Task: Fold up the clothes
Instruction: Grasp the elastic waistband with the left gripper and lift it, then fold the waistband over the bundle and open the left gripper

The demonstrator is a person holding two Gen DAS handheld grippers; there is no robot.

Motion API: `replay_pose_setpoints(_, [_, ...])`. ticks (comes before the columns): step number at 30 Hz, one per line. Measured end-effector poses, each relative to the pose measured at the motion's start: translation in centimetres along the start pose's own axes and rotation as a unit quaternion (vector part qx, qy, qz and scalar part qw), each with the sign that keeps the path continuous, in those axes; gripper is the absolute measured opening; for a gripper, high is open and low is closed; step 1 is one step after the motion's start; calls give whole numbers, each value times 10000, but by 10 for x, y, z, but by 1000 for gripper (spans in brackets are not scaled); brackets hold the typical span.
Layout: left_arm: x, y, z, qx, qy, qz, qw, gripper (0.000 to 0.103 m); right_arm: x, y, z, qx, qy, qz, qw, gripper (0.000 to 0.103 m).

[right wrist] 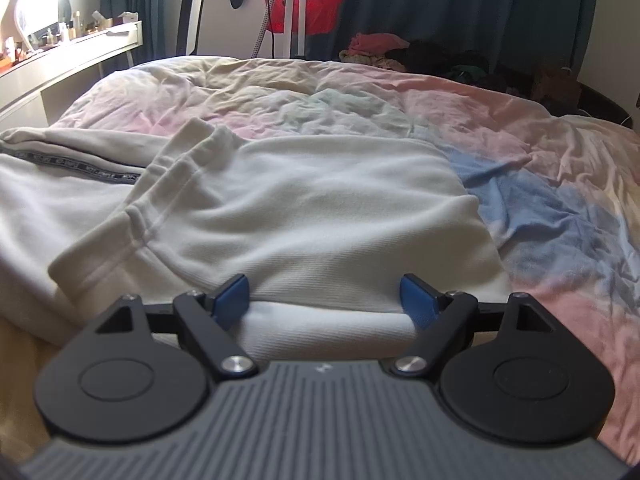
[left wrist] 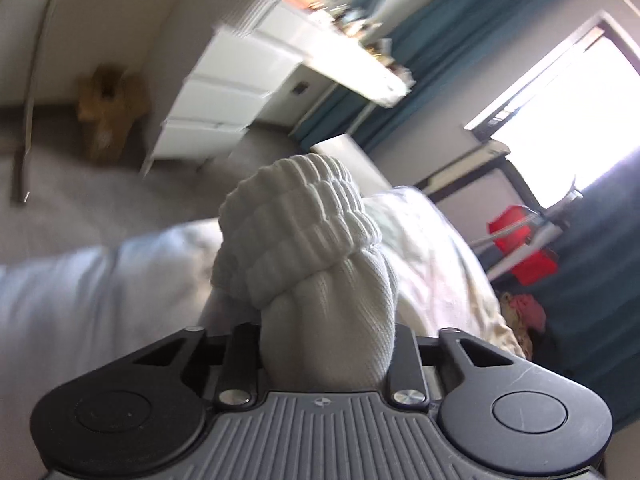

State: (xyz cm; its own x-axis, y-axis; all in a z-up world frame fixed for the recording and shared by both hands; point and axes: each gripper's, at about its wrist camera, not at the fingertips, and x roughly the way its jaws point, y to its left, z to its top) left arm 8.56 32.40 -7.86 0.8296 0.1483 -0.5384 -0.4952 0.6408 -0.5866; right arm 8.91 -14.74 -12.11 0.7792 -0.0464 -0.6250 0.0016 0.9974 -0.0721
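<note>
Cream fleece, thick & soft: the sweatshirt lies spread on the bed, over a pastel pink/blue duvet. I'd judge it light but bulky, floppy, no stiffness at all, so it will sag and drag wherever it isn't supported. Not slippery; the knit should give the pads good bite. Best places to take hold, imo: the ribbed cuff, the ribbed hem, or a seam, since the doubled fabric there bunches less than a single layer from the body.

Left gripper: clenched on the sleeve end, w/ the ribbed cuff bulging out past the jaws. Fabric fills the gap fully; pads are hidden by it. Left view is tilted and blurred, w/ white drawers and the floor behind, so the sleeve looks lifted off the bed.

Right gripper: jaws wide apart, blue pads either side of the hem edge nearest the camera, low over the garment. Nothing gripped; whether a pad brushes the cloth I can't tell.
</note>
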Motion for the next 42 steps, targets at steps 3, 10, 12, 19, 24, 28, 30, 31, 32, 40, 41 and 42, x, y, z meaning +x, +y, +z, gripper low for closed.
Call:
replay_pose_setpoints(3, [-20, -42, 1, 549, -331, -109, 9979, 21, -17, -5, 2, 6, -181, -26, 9998, 84])
replay_pose_setpoints(10, [-89, -165, -34, 1843, -1013, -468, 9765, 19, -64, -34, 6, 544, -499, 406, 9964, 84])
replay_pose_setpoints(12, [-108, -200, -48, 2139, -1176, -611, 9678, 19, -74, -43, 5, 609, -626, 391, 9954, 84])
replay_pose_setpoints(19, [-145, -302, -119, 2686, -1338, -1046, 9482, 16, -76, -87, 0, 1212, -666, 302, 9899, 84])
replay_pose_setpoints(24, [-155, -358, -199, 3154, -1340, -1360, 9296, 16, -76, -126, 4, 1818, -744, 326, 9800, 84])
replay_pose_setpoints(28, [-145, -381, -282, 3453, -1215, -1647, 9159, 16, -76, -165, 4, 2234, -896, 50, 9706, 84])
replay_pose_setpoints(30, [-134, -382, -332, 3621, -1101, -1758, 9088, 16, -72, -185, -3, 2662, -846, -20, 9602, 84])
replay_pose_setpoints(31, [-127, -382, -356, 3741, -1027, -1792, 9041, 16, -70, -195, -7, 2883, -811, -20, 9541, 84])
replay_pose_setpoints(32, [-119, -380, -379, 3903, -932, -1800, 8981, 16, -68, -204, -11, 3102, -776, -19, 9475, 84])
replay_pose_setpoints(40, [-68, -351, -452, 4534, -28, -1653, 8759, 38, -62, -224, -19, 3528, -852, 35, 9318, 84])
replay_pose_setpoints(41, [-68, -349, -448, 4531, 61, -1784, 8734, 42, -61, -225, -18, 3552, -848, 81, 9309, 84])
replay_pose_setpoints(42, [-68, -346, -445, 4527, 151, -1914, 8707, 59, -61, -227, -19, 3617, -862, 167, 9282, 84])
